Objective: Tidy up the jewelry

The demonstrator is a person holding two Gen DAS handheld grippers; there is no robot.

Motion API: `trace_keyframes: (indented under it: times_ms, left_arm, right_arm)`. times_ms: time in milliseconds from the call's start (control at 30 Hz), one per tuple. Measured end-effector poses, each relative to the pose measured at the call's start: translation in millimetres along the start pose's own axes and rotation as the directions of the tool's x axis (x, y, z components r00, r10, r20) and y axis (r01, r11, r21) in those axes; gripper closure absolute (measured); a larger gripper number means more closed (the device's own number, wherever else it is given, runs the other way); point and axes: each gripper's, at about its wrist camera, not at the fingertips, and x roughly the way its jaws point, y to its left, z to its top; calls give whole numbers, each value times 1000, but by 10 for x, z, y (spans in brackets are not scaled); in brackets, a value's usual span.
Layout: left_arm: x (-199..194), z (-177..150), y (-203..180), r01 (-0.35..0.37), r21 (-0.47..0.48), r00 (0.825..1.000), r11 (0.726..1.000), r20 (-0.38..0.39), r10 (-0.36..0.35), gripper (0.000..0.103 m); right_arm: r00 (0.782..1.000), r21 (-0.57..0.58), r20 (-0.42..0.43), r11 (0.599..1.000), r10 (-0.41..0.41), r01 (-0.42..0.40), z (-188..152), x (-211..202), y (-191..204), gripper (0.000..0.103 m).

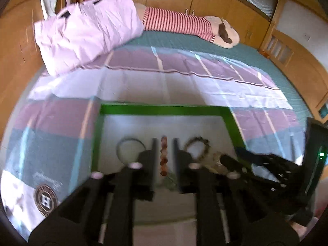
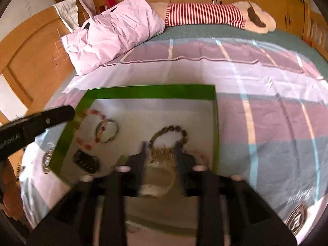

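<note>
Left tool (image 1: 164,153) open around pink bead bracelet (image 1: 164,155), right tool (image 2: 161,155) open over blurry gold chain (image 2: 161,156), green tray (image 2: 151,91) front edge hidden

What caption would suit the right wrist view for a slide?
Right gripper, open, over a gold chain pile in a green-rimmed tray holding bracelets, on a bed.

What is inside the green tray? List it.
The green tray holds a pink bead bracelet, a metal bangle, a brown bead bracelet, a dark clip and a gold tangle. The right tongs cover its near part.
</note>
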Motion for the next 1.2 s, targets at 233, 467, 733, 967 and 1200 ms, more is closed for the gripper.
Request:
trace_keyframes:
  times_ms: [233,467,733,967,1200]
  left_arm:
    - [-317,-191,-2,33,20,999,999,-22,-32,60]
    - [-349,-1005,-136,93,7,976,996,-199,-89,62]
    - [90,-1282,-443,127,35,948,991,-298,-111,56]
    - [358,-1343,-428,117,-11,930,993,-349,-114,53]
    - [477,-1411,-611,74,76,936,994,-348,-43,52]
  right_arm:
    - [997,-18,-11,997,78,-78,-196,-587,88,37]
    - [966,-77,-255,994,49,-71,-1161,-597,144,57]
    - [947,-241,-318,970,-46,-34,-1581,-297,394,62]
    - [943,-264,-332,962,-28,-65,-1626,-284,396,84]
    - [943,-177,-332,984,-22,-39,-1565,-356,136,84]
